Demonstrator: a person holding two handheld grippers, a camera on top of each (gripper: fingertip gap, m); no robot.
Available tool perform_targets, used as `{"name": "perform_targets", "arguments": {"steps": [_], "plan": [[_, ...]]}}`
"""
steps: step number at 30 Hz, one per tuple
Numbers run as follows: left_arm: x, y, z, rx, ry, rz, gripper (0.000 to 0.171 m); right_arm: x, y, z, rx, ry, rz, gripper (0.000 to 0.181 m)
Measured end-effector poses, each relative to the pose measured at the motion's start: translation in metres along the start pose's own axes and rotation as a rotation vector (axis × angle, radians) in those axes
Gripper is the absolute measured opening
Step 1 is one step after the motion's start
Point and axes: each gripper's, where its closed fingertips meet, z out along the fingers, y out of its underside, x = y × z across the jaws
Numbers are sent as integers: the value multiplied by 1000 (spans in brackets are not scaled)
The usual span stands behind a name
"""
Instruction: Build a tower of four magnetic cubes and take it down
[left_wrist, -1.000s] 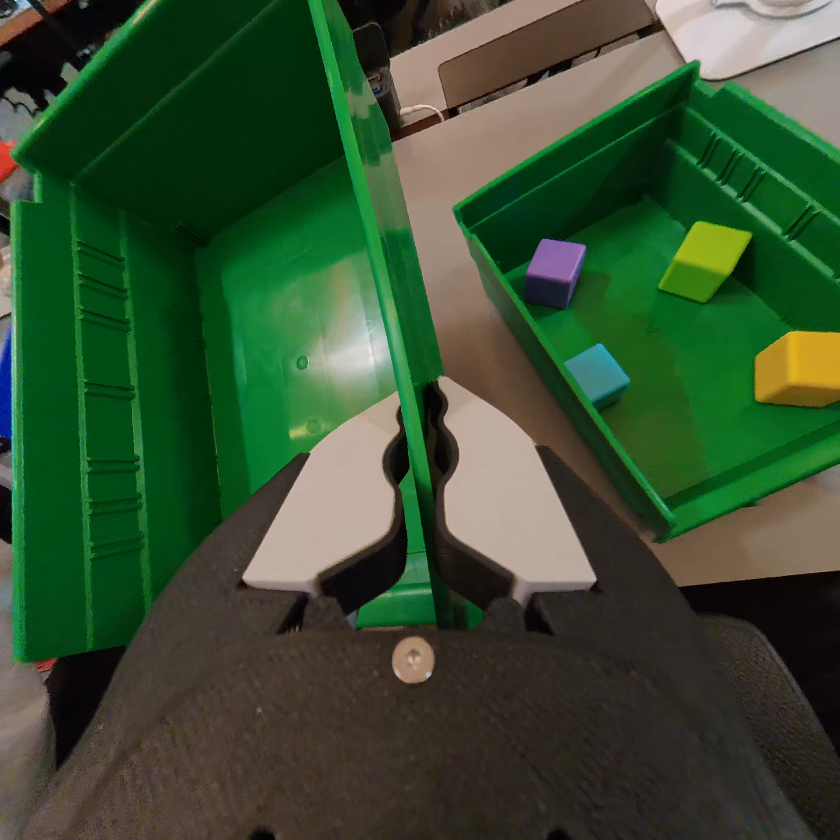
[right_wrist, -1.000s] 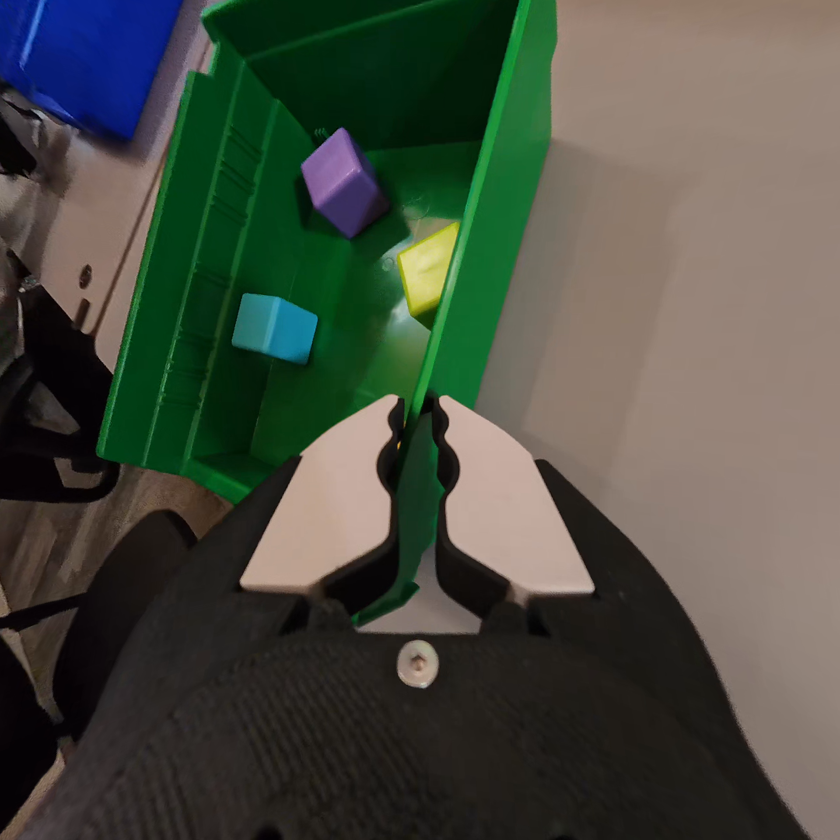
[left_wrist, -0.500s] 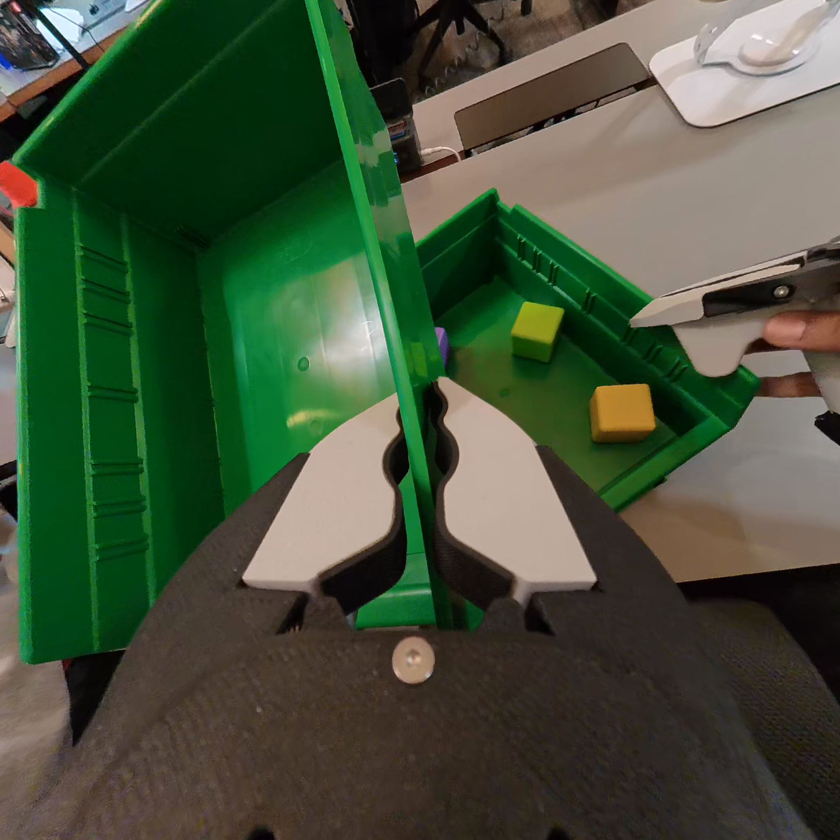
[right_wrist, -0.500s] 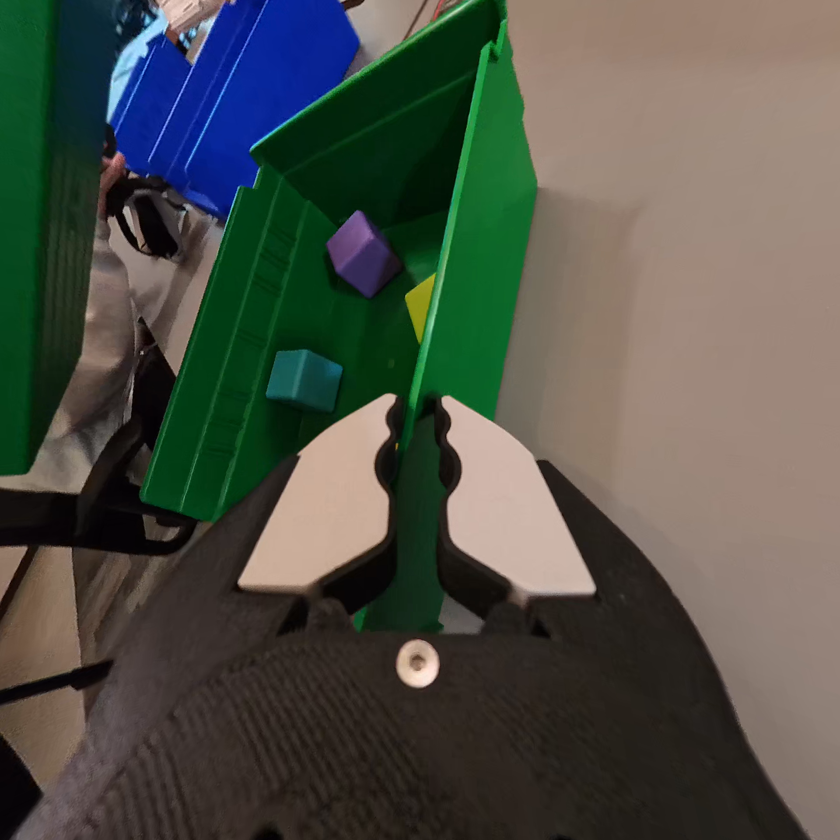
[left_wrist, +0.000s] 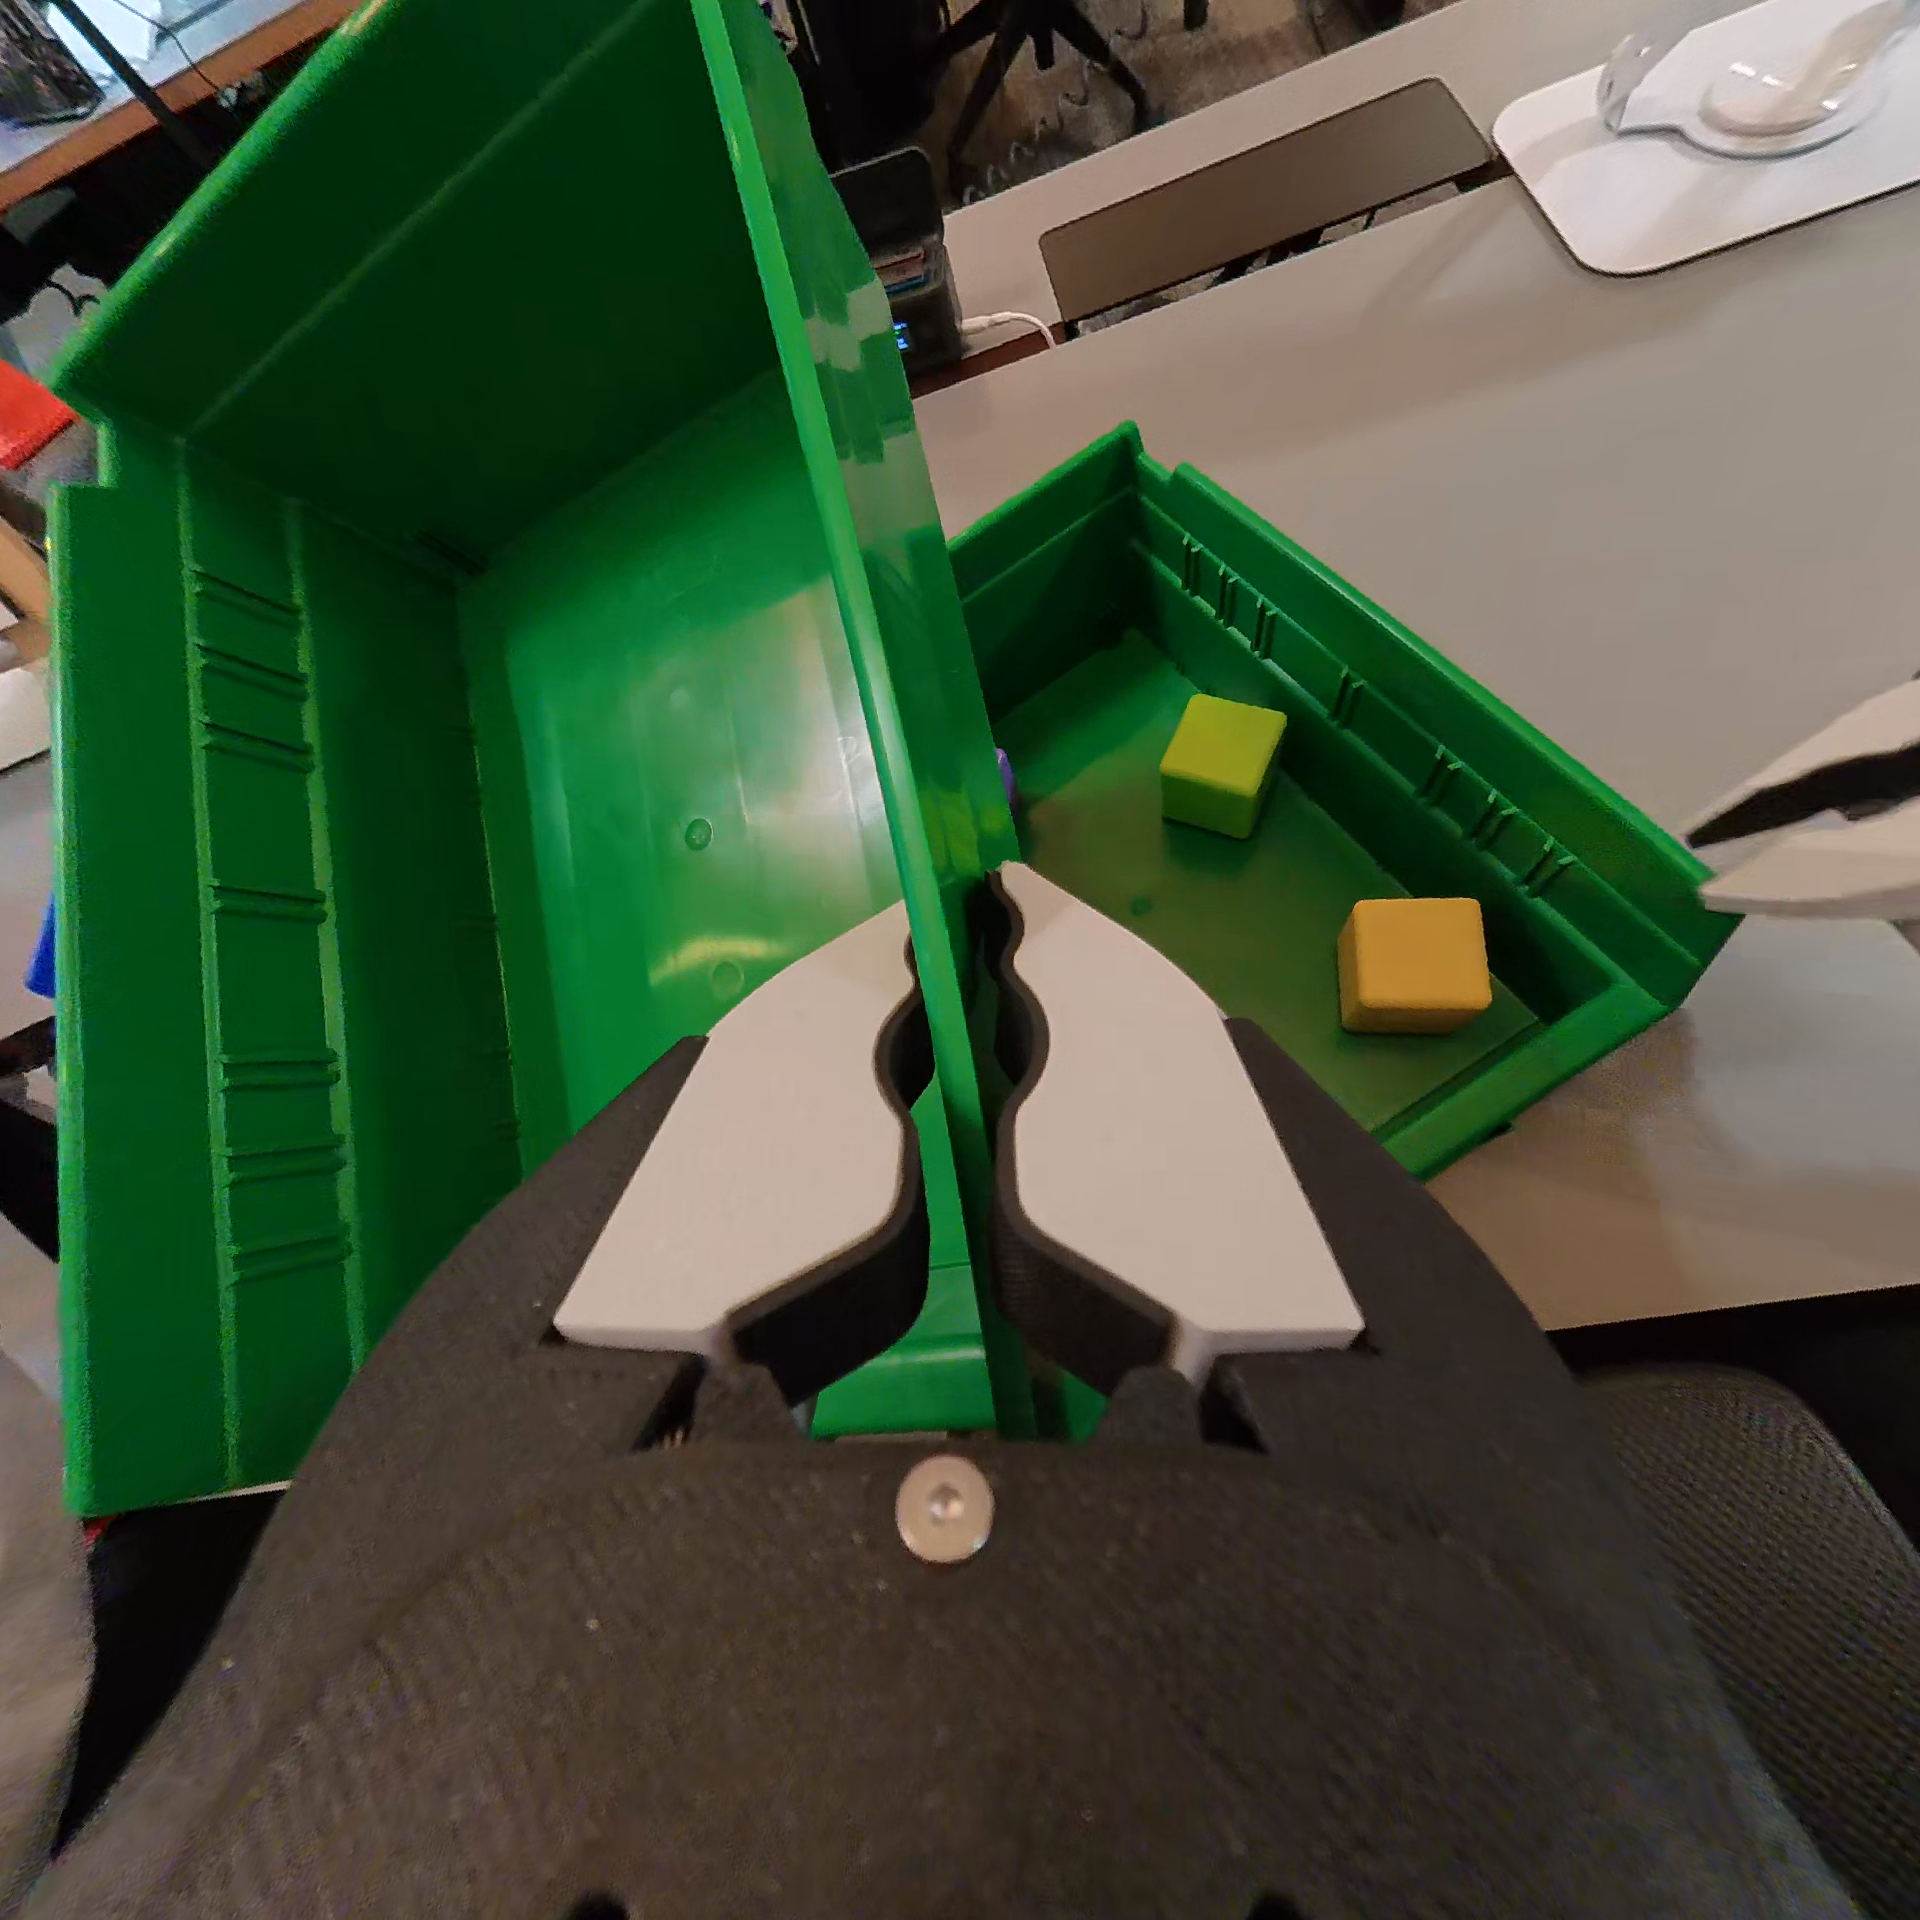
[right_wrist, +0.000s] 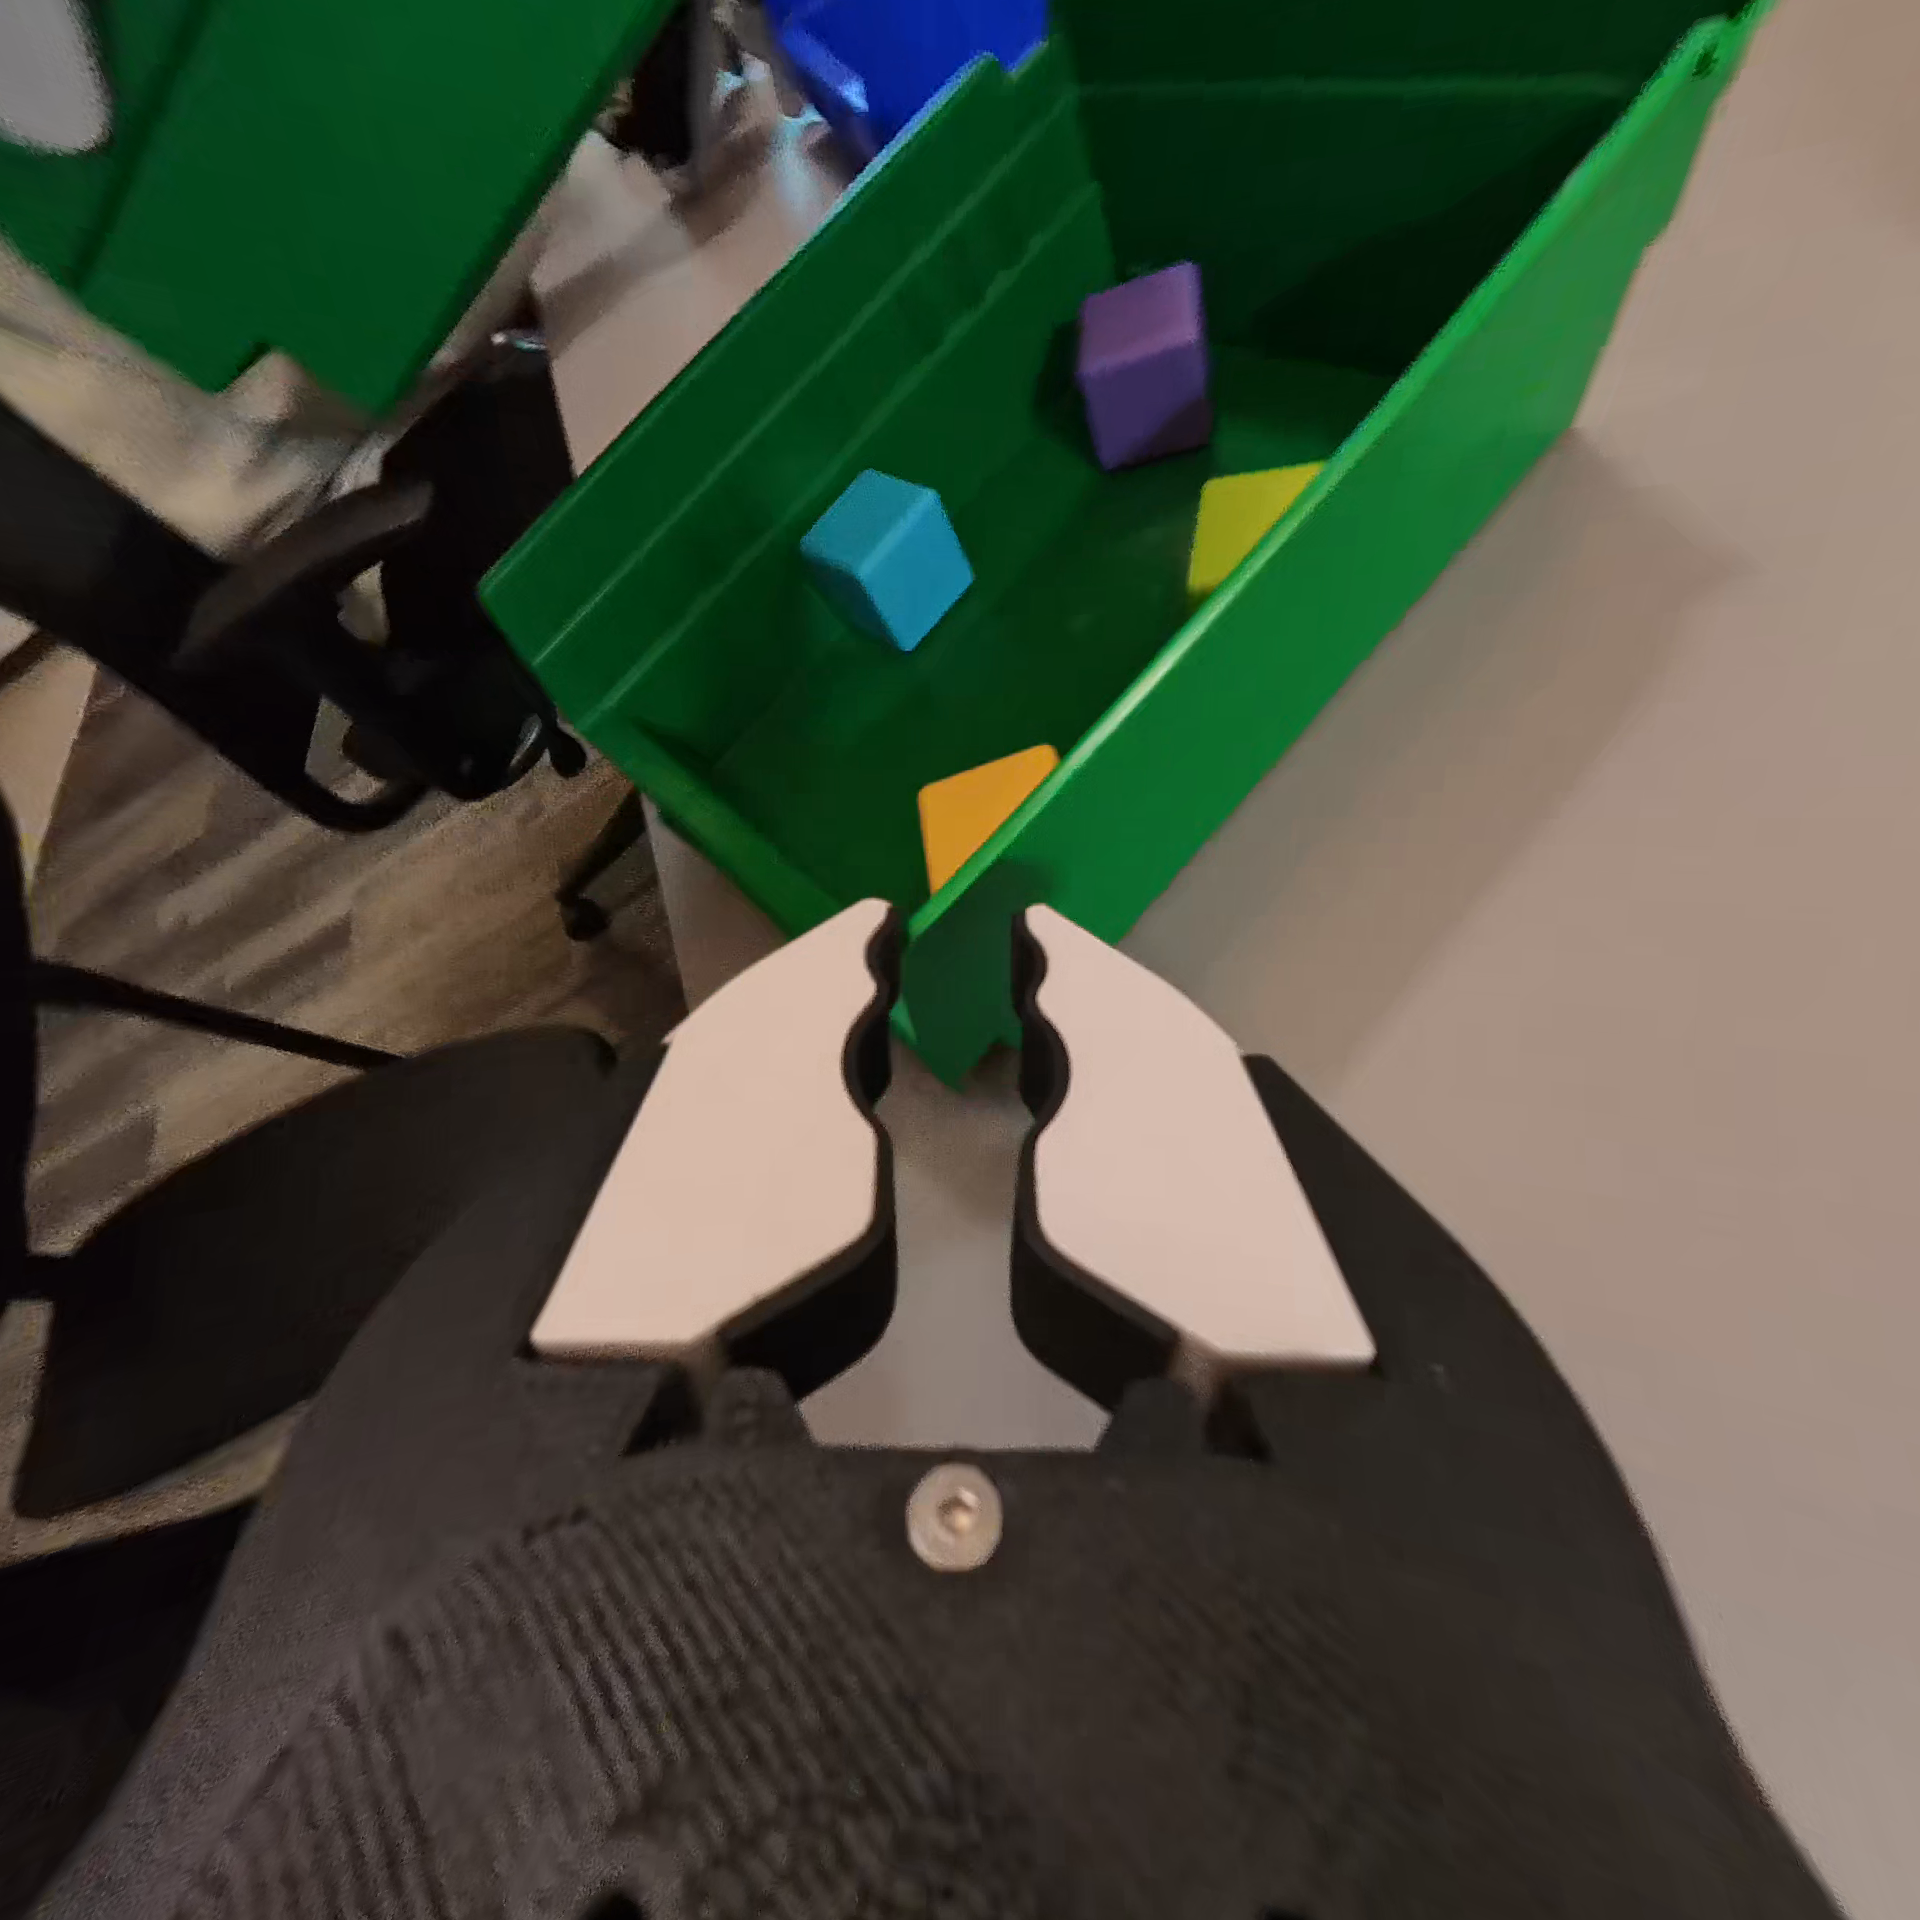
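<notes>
While the left gripper stays clamped on the side wall of an empty green bin, the right gripper has just released the second green bin, jaws narrowly parted astride its corner; 4 cubes remain inside.

A pale grey counter carries a white tray at its far right corner, with a clear plastic piece resting on it. A dark flat panel lies left of the tray. Beyond the counter edge stands a small black device with a white cable plugged in. A blue bin and a black chair base stand over a wood-pattern floor.
</notes>
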Motion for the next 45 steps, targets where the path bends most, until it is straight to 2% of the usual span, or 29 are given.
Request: {"name": "perform_targets", "arguments": {"steps": [3,5,10,16,20,23,26,30,35,38,41,43,45], "plan": [[-1,-2,1,-4,-3,-3,10,-10,14,-4,-10,-24,-77,4],[0,-5,1,-6,-9,3,10,-13,21,3,-29,-7,-118,2],[6,-12,-1,21,-2,8,10,-32,21,25,-60,-52,-137,4],[9,-16,-4,10,9,12,10,-41,2,62,-31,7,-191,4],[26,-22,-6,18,25,58,9,-45,3,55,-24,-53,-119,1],[55,-33,-6,47,68,103,9,-40,8,14,40,-101,-18,4],[100,-50,-4,76,144,166,9,-7,16,-45,132,-36,45,8],[179,-78,0,97,283,258,9,68,51,-146,217,219,121,8],[302,-109,12,97,480,387,9,132,126,-292,335,544,218,9],[385,-122,25,88,592,453,9,142,162,-360,396,664,275,11],[470,-129,40,72,692,510,9,141,174,-419,508,773,294,11],[523,-129,50,62,731,574,9,138,176,-448,573,835,293,10],[572,-125,58,49,770,625,10,131,182,-458,572,863,286,8]]}}
